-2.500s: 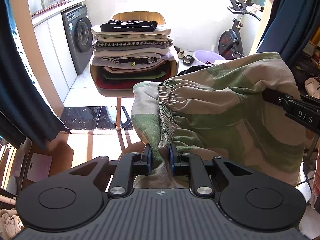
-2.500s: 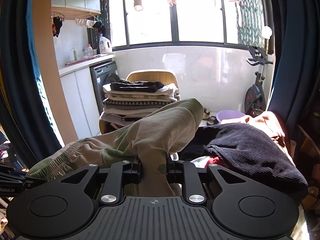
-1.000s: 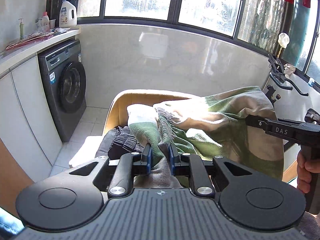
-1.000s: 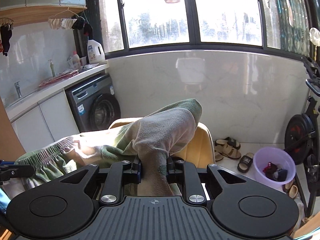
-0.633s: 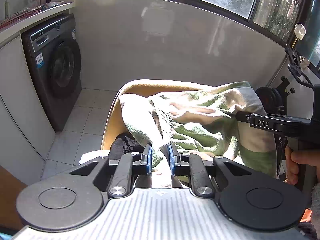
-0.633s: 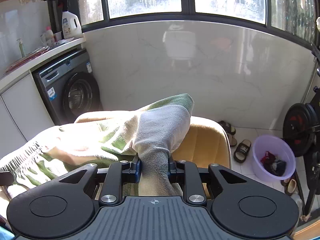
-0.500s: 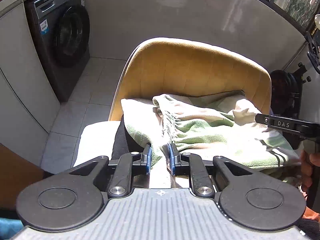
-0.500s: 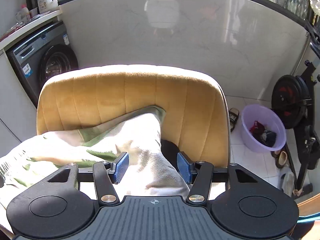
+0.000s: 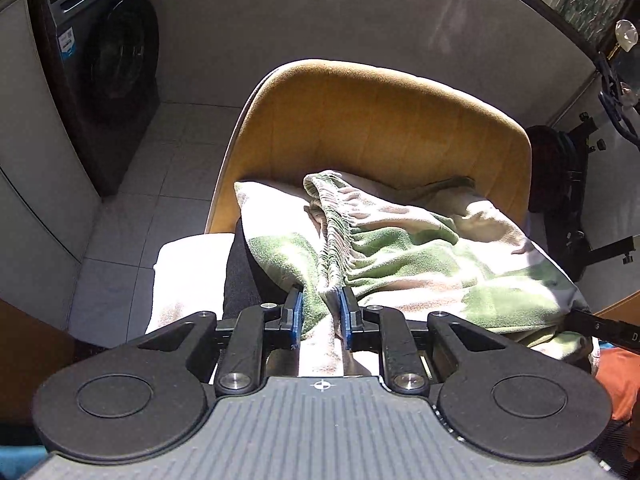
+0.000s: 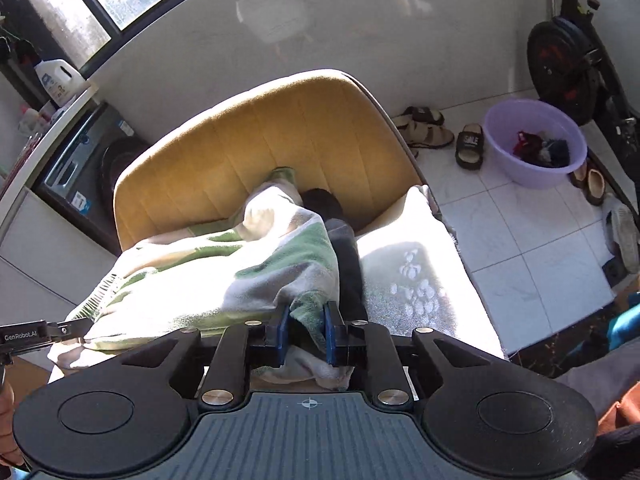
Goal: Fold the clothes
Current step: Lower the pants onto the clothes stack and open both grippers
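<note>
garment: green/beige fleece shorts [image 9: 400,256], folded, lying on clothes pile atop yellow chair [image 9: 360,120]
L gripper [image 9: 320,316]: jaws narrow, fabric by elastic waistband between pads
R gripper [image 10: 306,330]: jaws narrow, hem corner between pads
handling: prob. soft, light, floppy, sags if lifted; grab waistband/hem corners
edges: chair back just behind, dark garment [image 10: 348,264] + white towel [image 10: 416,276] below
room: open floor to the R, basin [image 10: 534,142] well apart
</note>
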Demonstrator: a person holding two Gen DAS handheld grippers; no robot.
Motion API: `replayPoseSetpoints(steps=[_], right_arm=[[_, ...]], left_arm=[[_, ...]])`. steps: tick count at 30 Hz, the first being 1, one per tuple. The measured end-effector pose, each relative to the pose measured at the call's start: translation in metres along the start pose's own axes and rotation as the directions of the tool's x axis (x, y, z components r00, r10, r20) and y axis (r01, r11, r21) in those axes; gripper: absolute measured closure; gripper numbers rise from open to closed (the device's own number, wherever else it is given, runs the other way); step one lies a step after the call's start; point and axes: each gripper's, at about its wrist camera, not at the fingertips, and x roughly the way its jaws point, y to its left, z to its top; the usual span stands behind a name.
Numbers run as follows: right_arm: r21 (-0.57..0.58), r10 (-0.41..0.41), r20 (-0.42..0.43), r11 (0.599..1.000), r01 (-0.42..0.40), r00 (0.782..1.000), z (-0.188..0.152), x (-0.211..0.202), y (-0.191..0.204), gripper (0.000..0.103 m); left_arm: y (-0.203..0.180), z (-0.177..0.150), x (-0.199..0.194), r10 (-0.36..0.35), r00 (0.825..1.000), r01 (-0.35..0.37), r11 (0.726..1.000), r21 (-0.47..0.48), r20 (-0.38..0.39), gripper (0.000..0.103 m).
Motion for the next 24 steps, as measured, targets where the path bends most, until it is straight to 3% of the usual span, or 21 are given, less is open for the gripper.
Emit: replayPoseSetpoints(steps=[5,8,12,17,18,19,20,21,24], right_arm=[[-0.032,0.064,0.142,0.998,-0.060,0.988,0.014,-0.070,0.013,0.100],[-0.096,0.054,0.142,0.995,-0.041,0.988,0.012,-0.094,0.020,0.100],[-0.132,-0.025,0.090,0.991,0.037,0.996,-0.006,-0.070,0.004,0.100],[-0.144,-0.100,0.049,0.984,0.106,0.994,-0.037,-0.033,-0.003,0.098],[-0.139,-0.112,0.058,0.983,0.119,0.992,-0.042,-0.033,-0.002,0.093],[-0.133,-0.124,0.068,0.982,0.133,0.990,-0.046,-0.034,-0.001,0.087],[-0.122,-0.146,0.078,0.980,0.155,0.986,-0.049,-0.036,-0.001,0.069],[-0.107,-0.169,0.085,0.978,0.178,0.982,-0.050,-0.040,-0.003,0.052],[-0.083,-0.184,0.094,0.978,0.192,0.978,-0.050,-0.058,-0.010,0.031]], left_arm=[[0.004,0.009,-0.029,-0.031,0.999,0.031,0.999,-0.006,0.006,0.085],[0.002,0.006,-0.045,-0.048,0.999,0.048,0.998,0.032,0.009,0.085],[-0.004,-0.012,-0.026,-0.021,0.999,0.022,0.999,0.045,-0.040,0.084],[-0.007,-0.027,-0.013,0.060,0.998,-0.059,0.998,0.035,-0.030,0.070],[-0.007,-0.027,-0.015,0.076,0.997,-0.075,0.997,0.033,-0.023,0.067],[-0.007,-0.028,-0.017,0.092,0.996,-0.091,0.995,0.031,-0.015,0.047],[-0.007,-0.029,-0.019,0.107,0.994,-0.107,0.994,0.028,-0.008,0.020],[-0.007,-0.029,-0.021,0.123,0.992,-0.123,0.992,0.026,-0.001,0.016],[-0.011,-0.035,-0.031,0.161,0.987,-0.162,0.986,0.032,0.027,0.016]])
